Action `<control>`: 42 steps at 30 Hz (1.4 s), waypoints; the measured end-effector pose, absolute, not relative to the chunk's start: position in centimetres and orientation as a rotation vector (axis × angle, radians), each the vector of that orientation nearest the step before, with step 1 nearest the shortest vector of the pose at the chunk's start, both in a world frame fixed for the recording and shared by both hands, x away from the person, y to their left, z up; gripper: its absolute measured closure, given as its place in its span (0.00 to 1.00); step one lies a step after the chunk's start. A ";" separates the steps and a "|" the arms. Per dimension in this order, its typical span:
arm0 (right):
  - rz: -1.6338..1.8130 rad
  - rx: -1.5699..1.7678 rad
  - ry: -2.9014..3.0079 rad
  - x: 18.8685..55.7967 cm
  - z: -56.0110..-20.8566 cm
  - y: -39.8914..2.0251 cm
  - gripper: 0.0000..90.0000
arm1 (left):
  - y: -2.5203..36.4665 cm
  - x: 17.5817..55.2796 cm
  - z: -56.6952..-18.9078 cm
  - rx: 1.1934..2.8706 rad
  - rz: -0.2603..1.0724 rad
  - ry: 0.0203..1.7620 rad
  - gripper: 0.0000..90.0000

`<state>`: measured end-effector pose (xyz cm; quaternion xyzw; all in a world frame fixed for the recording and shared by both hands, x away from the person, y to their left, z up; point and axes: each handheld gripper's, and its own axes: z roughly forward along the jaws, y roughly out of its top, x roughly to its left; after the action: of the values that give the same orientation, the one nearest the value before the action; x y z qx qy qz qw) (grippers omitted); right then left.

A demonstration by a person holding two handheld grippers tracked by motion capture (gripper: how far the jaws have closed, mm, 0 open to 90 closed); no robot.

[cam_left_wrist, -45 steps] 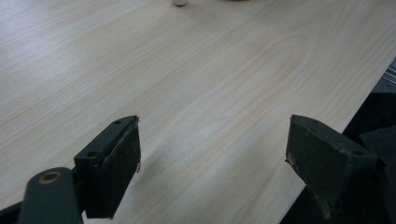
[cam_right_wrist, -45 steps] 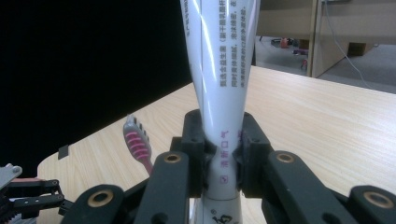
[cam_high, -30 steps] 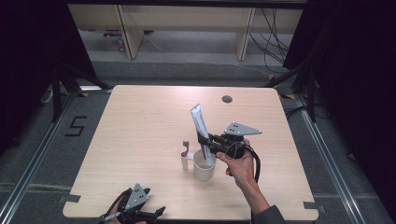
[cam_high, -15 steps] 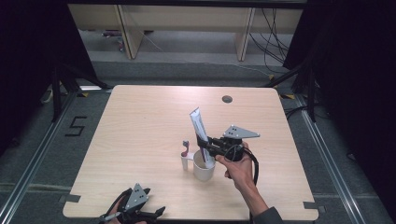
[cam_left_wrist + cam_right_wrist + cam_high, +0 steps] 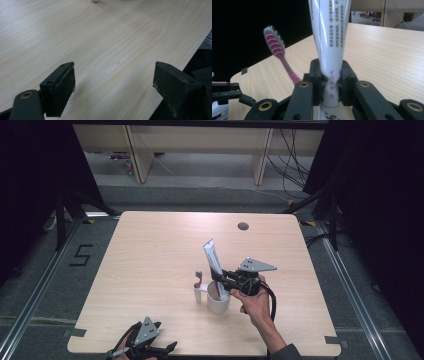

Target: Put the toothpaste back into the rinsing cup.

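Toothpaste tube (image 5: 329, 50) stood upright in the white cup (image 5: 218, 304), pinched by the right gripper's (image 5: 223, 281) closed jaws beside the toothbrush (image 5: 279, 53); an off-centre release might have toppled the cup.

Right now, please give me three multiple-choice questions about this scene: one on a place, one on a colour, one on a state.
1. Where does the toothbrush stand?
A. in the white cup
B. flat on the table
C. on the floor

2. What colour is the toothbrush handle?
A. blue
B. pink
C. green

3. How is the right gripper?
A. open, apart from everything
B. shut on nothing
C. shut on the toothpaste tube

Answers: 1 A, the high view shows it rising from the cup; 2 B, the right gripper view shows pink; 3 C, both fingers press the tube.
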<state>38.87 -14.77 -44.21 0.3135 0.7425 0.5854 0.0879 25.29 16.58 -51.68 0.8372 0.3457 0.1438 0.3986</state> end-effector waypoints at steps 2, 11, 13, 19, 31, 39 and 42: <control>1.747 0.950 2.222 38.8 -44.3 -14.6 0.85 | 16.6 25.3 -51.7 2.120 0.366 0.874 0.19; 1.721 0.943 2.243 38.6 -44.9 -14.5 0.85 | 16.6 25.3 -51.6 2.128 0.369 0.877 0.19; 1.712 0.920 2.247 38.7 -45.0 -14.5 0.85 | 16.6 25.3 -51.6 2.128 0.369 0.877 0.19; 1.685 0.928 2.276 38.6 -45.2 -14.4 0.85 | 16.7 25.4 -51.6 2.137 0.380 0.871 0.19; 1.660 0.936 2.314 38.5 -45.2 -14.4 0.85 | 16.7 25.3 -51.6 2.140 0.378 0.874 0.19; 1.580 0.927 2.352 38.2 -44.8 -14.3 0.84 | 16.5 25.2 -51.6 2.127 0.368 0.876 0.19; 1.555 0.898 2.360 38.2 -44.7 -14.3 0.84 | 16.7 25.3 -51.6 2.140 0.378 0.874 0.19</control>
<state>38.19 -14.34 -44.72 0.3017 0.7927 0.5224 0.0881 25.27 16.65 -51.57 0.8416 0.3437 0.1487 0.3891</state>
